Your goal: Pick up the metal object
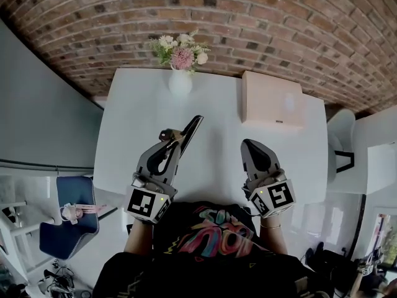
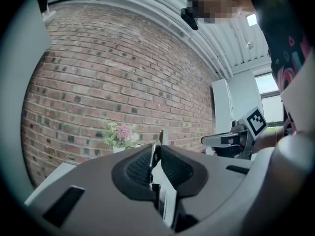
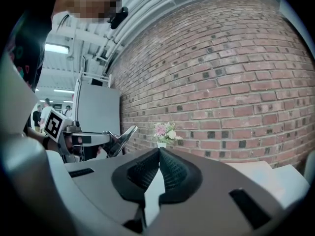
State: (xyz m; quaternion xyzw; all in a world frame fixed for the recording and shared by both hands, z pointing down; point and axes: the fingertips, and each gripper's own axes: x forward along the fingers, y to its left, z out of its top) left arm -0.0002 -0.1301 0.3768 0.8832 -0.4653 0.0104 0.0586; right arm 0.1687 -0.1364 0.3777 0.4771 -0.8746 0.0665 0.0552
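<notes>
Metal object (image 1: 191, 128) is clamped in the left gripper (image 1: 178, 139) over the white table (image 1: 217, 98), while the right gripper (image 1: 249, 143) is closed and empty.

bright, even light lays soft glare on the white table (image 1: 217, 117), while strong fisheye distortion curves the brick wall (image 1: 248, 23) and darkens corners.

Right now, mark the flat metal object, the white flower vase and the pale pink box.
flat metal object (image 1: 191, 131): head view, middle of its blade.
white flower vase (image 1: 180, 83): head view, its round belly.
pale pink box (image 1: 273, 99): head view, its top face.
</notes>
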